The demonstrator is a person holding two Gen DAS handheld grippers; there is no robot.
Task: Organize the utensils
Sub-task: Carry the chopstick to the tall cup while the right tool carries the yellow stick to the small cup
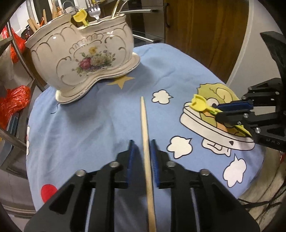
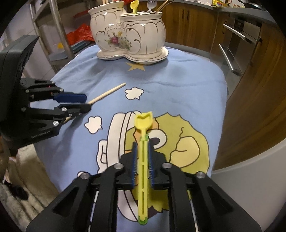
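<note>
My left gripper is shut on a wooden chopstick, whose tip points toward the ceramic holder. In the right wrist view the same gripper and chopstick show at the left. My right gripper is shut on a yellow plastic utensil with a tulip-shaped head, held just above the cloth; in the left wrist view it grips that utensil at the right. A white floral two-part ceramic holder stands at the far side, holding a fork, another yellow utensil and metal handles.
A blue cartoon-print cloth covers the round table. Red plastic bags and a metal rack lie off the table's left side. Wooden cabinets with steel drawer handles curve along the right.
</note>
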